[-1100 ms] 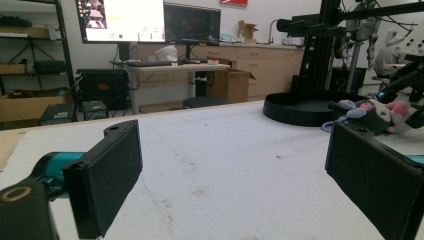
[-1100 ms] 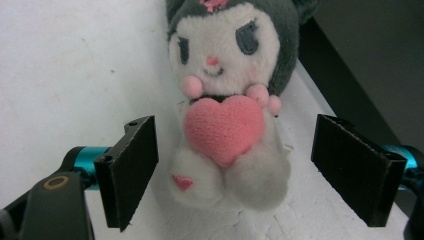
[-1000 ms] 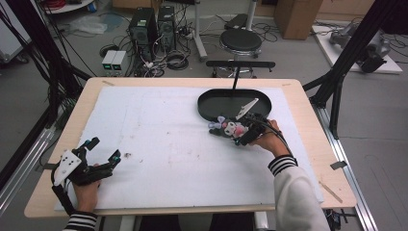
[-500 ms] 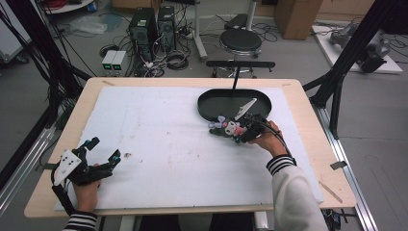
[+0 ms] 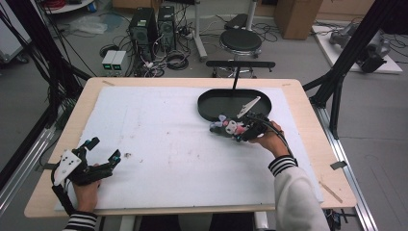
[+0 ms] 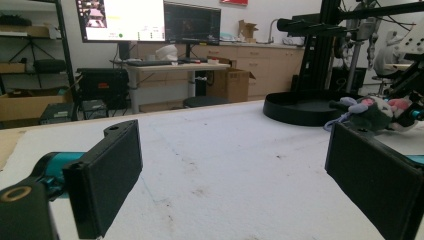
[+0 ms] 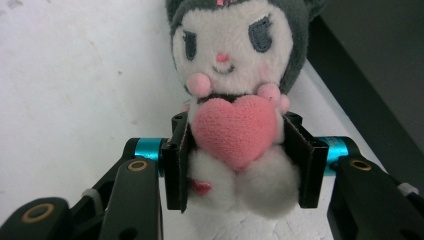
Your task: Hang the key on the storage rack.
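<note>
A small plush toy point(image 7: 232, 100) with a grey hood, white face and pink heart lies on the white mat, just in front of the black oval tray point(image 5: 211, 105). My right gripper point(image 7: 235, 157) has just been closing and is shut on the toy's body, its pads point(image 7: 177, 160) pressing both sides. In the high view that gripper point(image 5: 235, 129) and the plush toy point(image 5: 224, 126) sit right of centre. My left gripper point(image 5: 103, 151) rests open near the front left corner of the table, nothing between its pads point(image 6: 107, 175). The plush toy point(image 6: 372, 110) lies far ahead of it.
The white mat point(image 5: 168, 139) covers most of the wooden table point(image 5: 308, 120). A grey three-cornered plate point(image 5: 248, 106) on the right gripper overlaps the tray's edge. A black stool point(image 5: 240, 41) and computer towers point(image 5: 149, 21) stand beyond the table's far edge.
The right gripper's jaws have drawn in on the plush toy. Both hands stay where they were.
</note>
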Motion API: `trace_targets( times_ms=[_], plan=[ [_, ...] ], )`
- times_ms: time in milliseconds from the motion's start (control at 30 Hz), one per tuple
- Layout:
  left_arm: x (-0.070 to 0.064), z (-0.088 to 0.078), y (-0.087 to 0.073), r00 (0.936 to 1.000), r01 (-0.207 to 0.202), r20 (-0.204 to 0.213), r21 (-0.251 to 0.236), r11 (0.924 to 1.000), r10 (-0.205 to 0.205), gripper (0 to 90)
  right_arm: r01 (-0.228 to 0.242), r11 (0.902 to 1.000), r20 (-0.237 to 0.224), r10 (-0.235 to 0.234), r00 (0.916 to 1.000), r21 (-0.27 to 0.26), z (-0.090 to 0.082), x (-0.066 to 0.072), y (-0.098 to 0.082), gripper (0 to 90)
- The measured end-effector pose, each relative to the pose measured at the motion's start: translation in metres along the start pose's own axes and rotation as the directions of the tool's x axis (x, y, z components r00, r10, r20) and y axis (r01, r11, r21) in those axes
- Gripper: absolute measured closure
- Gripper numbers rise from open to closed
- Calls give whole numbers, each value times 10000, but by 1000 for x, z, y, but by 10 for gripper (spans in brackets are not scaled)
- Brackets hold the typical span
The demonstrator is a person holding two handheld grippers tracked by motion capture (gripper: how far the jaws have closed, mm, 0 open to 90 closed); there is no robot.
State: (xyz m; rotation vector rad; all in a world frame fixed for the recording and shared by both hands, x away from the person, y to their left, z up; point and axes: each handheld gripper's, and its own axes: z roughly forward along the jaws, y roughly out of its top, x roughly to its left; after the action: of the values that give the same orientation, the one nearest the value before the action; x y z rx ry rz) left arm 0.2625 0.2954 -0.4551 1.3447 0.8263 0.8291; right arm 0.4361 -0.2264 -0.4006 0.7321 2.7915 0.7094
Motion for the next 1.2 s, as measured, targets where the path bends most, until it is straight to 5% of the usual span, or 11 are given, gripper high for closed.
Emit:
trace_targets(
  times_ms=[433, 800, 1033, 1067, 1200],
  plan=[
    [0, 0, 0, 10000, -32, -3, -8, 10000, 32, 86, -882, 9862, 186, 917, 9956, -1400, -32, -7, -8, 523],
    [0, 0, 0, 10000, -62, 1, 1, 10000, 62, 86, -1890, 9406, 402, 2084, 9772, -2820, -56, -15, -18, 524],
    [0, 0, 0, 10000, -54, -3, -5, 10000, 54, 86, -2548, 8994, 919, 3049, 9479, -3553, -70, -21, -19, 524],
    [0, 0, 0, 10000, -48, -8, -4, 10000, 48, 86, -2746, 8810, 904, 3321, 9389, -3853, -75, -23, -18, 525],
    [0, 0, 0, 10000, -55, 1, -7, 10000, 55, 86, -2889, 8659, 1078, 3600, 9267, -4084, -82, -24, -16, 525]
  ],
)
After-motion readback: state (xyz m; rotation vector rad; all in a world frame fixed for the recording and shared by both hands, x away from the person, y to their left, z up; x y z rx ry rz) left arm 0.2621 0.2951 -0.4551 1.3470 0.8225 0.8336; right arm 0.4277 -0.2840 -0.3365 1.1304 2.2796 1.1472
